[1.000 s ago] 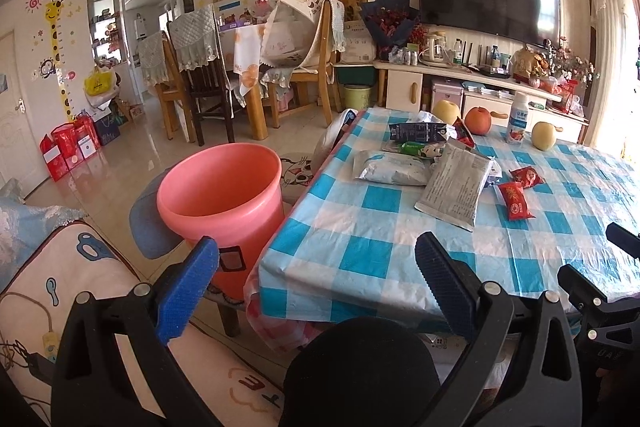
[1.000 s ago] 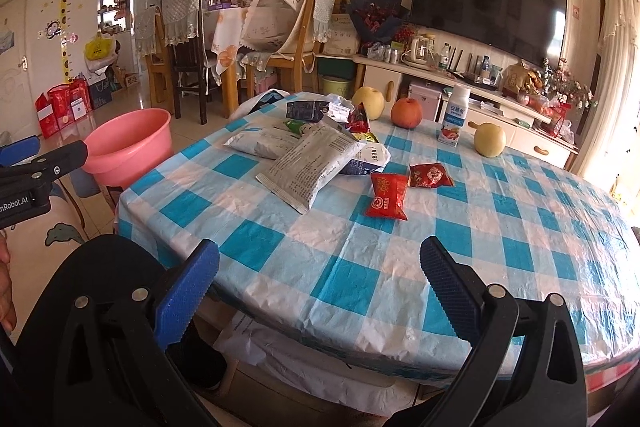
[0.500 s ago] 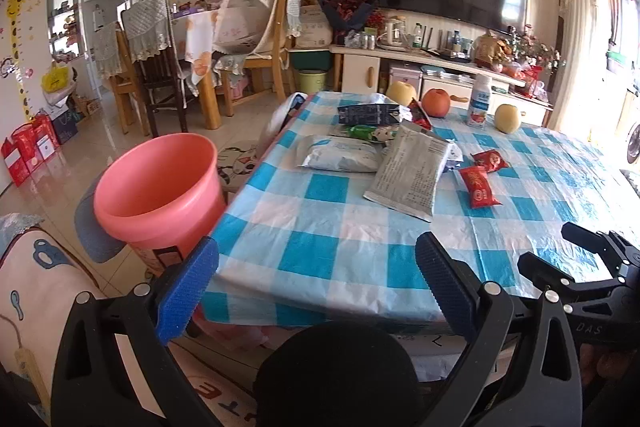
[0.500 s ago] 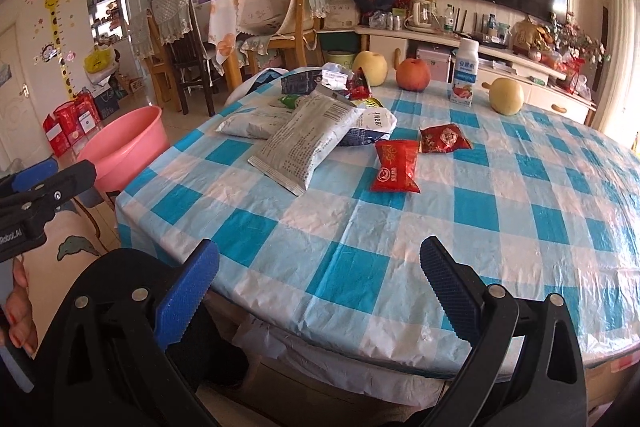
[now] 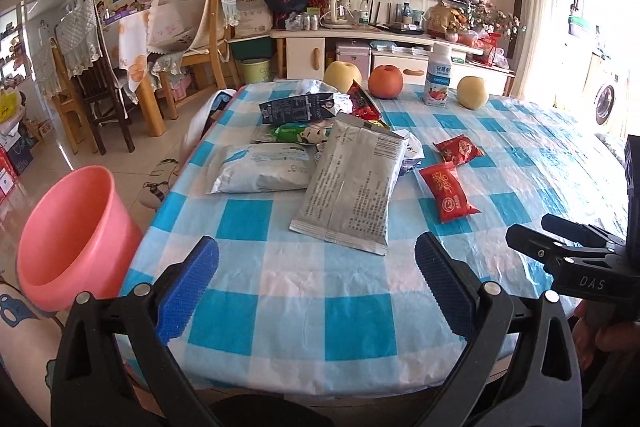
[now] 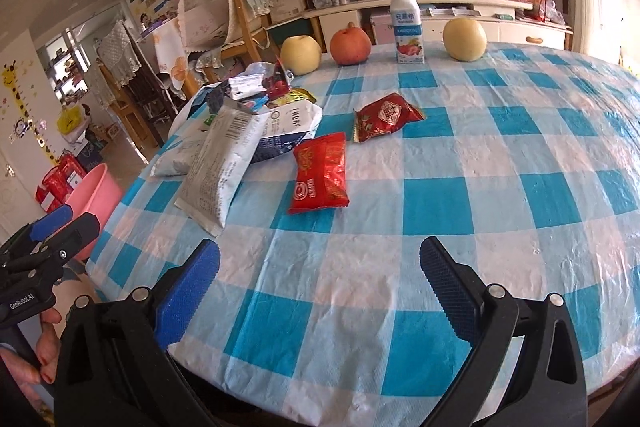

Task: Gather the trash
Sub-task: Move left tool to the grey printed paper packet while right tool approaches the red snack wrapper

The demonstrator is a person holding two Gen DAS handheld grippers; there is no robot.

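Observation:
Snack wrappers lie on the blue-checked tablecloth (image 5: 280, 291): a long grey bag (image 5: 352, 183) (image 6: 224, 163), a silver pouch (image 5: 260, 167), a red packet (image 5: 448, 193) (image 6: 320, 173), a second red packet (image 5: 458, 149) (image 6: 386, 117), and a heap of several more behind (image 5: 316, 111). A pink bucket (image 5: 68, 239) (image 6: 94, 197) stands on the floor left of the table. My left gripper (image 5: 316, 287) is open and empty over the near table edge. My right gripper (image 6: 320, 287) is open and empty, short of the red packet.
At the table's far edge stand two yellow pears (image 6: 300, 55) (image 6: 464, 34), an orange-red fruit (image 6: 350, 47) and a milk bottle (image 6: 408, 25). Wooden chairs (image 5: 196, 39) and a second table stand behind left; a TV cabinet (image 5: 392, 47) runs along the back wall.
Both grippers have moved forward toward and over the table and tilted down. The wrappers look nearer and the bucket has slid to the left edge. Both stay open.

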